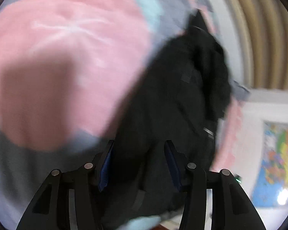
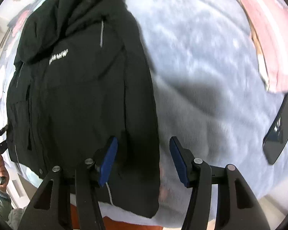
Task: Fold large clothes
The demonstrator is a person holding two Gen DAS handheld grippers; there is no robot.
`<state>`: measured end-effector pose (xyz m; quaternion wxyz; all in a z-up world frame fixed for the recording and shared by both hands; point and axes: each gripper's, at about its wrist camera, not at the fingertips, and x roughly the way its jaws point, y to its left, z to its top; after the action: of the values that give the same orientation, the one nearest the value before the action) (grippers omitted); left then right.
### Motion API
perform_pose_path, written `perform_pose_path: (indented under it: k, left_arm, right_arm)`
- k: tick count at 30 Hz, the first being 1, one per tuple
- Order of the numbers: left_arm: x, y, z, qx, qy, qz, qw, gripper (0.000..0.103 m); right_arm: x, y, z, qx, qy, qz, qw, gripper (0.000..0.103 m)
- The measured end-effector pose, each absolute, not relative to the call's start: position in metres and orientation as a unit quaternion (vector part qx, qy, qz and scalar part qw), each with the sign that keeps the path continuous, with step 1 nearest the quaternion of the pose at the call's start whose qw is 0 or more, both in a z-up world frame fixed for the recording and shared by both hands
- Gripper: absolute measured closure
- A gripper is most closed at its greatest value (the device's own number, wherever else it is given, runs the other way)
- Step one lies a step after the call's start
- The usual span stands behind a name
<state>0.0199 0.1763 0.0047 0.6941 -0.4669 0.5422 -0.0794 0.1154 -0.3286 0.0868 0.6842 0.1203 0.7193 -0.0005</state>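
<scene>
Black jacket (image 2: pixel 82 88) with small white lettering and thin grey stripes. Fuzzy pale grey-blue blanket (image 2: pixel 201 67) with big pink patches and a bit of mint. Blue pads on black grippers. Glossy black phone (image 2: pixel 280 132).

Ribbed beige wall (image 1: pixel 263 38) (blurred) — colourful map (image 1: pixel 278 163) lower down.

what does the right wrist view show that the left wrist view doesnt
Only the right wrist view shows a dark phone lying on the grey blanket, and white lettering on the jacket. Only the left wrist view shows a colourful map and a pink patch of bedding. Both show the black jacket spread on the bed.
</scene>
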Motion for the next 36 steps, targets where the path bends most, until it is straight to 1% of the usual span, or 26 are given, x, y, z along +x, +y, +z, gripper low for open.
perform_pose_path:
  k: [2, 4, 9, 11, 12, 13, 14, 16, 18, 20, 22, 24, 26, 28, 29, 30, 31, 32, 33, 34, 36]
  left_arm:
    - [0.021, 0.16, 0.017, -0.463, 0.534, -0.132, 0.695, 0.051]
    - [0.023, 0.148, 0.022, -0.448, 0.539, -0.138, 0.7, 0.051]
    - [0.027, 0.13, -0.013, -0.398, 0.606, -0.078, 0.684, 0.051]
    - [0.028, 0.119, -0.01, -0.37, 0.611, -0.074, 0.696, 0.053]
    - [0.027, 0.117, -0.005, -0.364, 0.611, -0.076, 0.699, 0.053]
    - [0.028, 0.115, 0.0, -0.365, 0.607, -0.081, 0.701, 0.053]
    - [0.027, 0.114, 0.008, -0.372, 0.598, -0.094, 0.704, 0.059]
    - [0.027, 0.114, 0.024, -0.389, 0.577, -0.123, 0.708, 0.066]
    - [0.023, 0.118, 0.037, -0.417, 0.548, -0.158, 0.708, 0.066]
    - [0.024, 0.113, 0.041, -0.44, 0.535, -0.18, 0.698, 0.066]
    - [0.028, 0.106, 0.031, -0.431, 0.554, -0.172, 0.691, 0.066]
    - [0.026, 0.105, 0.018, -0.405, 0.583, -0.155, 0.687, 0.066]
    - [0.021, 0.102, 0.002, -0.392, 0.609, -0.139, 0.676, 0.066]
    - [0.017, 0.101, -0.005, -0.381, 0.625, -0.131, 0.669, 0.066]
    - [0.014, 0.1, -0.006, -0.378, 0.627, -0.127, 0.669, 0.066]
    - [0.013, 0.102, -0.003, -0.38, 0.624, -0.124, 0.672, 0.066]
    - [0.013, 0.102, 0.001, -0.383, 0.617, -0.123, 0.676, 0.07]
    - [0.015, 0.104, 0.009, -0.383, 0.607, -0.123, 0.685, 0.084]
    - [0.014, 0.107, 0.015, -0.381, 0.6, -0.124, 0.692, 0.088]
    - [0.018, 0.109, 0.023, -0.38, 0.59, -0.125, 0.702, 0.089]
    - [0.027, 0.11, 0.043, -0.386, 0.562, -0.128, 0.72, 0.091]
  right_arm:
    - [0.104, -0.334, 0.082, 0.137, 0.722, 0.001, 0.678, 0.043]
    - [0.094, -0.342, 0.077, 0.163, 0.723, -0.001, 0.671, 0.043]
    - [0.076, -0.355, 0.064, 0.202, 0.722, -0.013, 0.662, 0.043]
    - [0.071, -0.358, 0.062, 0.213, 0.719, -0.008, 0.661, 0.043]
    - [0.07, -0.357, 0.064, 0.219, 0.719, 0.002, 0.66, 0.047]
    - [0.068, -0.352, 0.068, 0.222, 0.715, 0.019, 0.663, 0.057]
    - [0.068, -0.348, 0.07, 0.22, 0.714, 0.03, 0.664, 0.067]
    - [0.065, -0.336, 0.086, 0.211, 0.704, 0.063, 0.675, 0.067]
    - [0.063, -0.33, 0.095, 0.224, 0.695, 0.083, 0.678, 0.067]
    - [0.061, -0.332, 0.092, 0.246, 0.695, 0.086, 0.67, 0.066]
    - [0.056, -0.336, 0.078, 0.258, 0.705, 0.077, 0.656, 0.061]
    - [0.049, -0.335, 0.063, 0.256, 0.72, 0.058, 0.642, 0.049]
    - [0.04, -0.331, 0.05, 0.271, 0.729, 0.056, 0.627, 0.048]
    - [0.035, -0.331, 0.052, 0.28, 0.721, 0.056, 0.631, 0.048]
    - [0.036, -0.331, 0.057, 0.281, 0.716, 0.056, 0.637, 0.054]
    - [0.039, -0.329, 0.066, 0.286, 0.707, 0.059, 0.644, 0.071]
    - [0.041, -0.327, 0.073, 0.292, 0.698, 0.063, 0.651, 0.077]
    - [0.045, -0.326, 0.084, 0.295, 0.686, 0.067, 0.662, 0.081]
    - [0.05, -0.324, 0.096, 0.29, 0.674, 0.068, 0.676, 0.085]
    - [0.055, -0.323, 0.109, 0.285, 0.663, 0.072, 0.688, 0.086]
    - [0.068, -0.326, 0.128, 0.28, 0.648, 0.078, 0.704, 0.087]
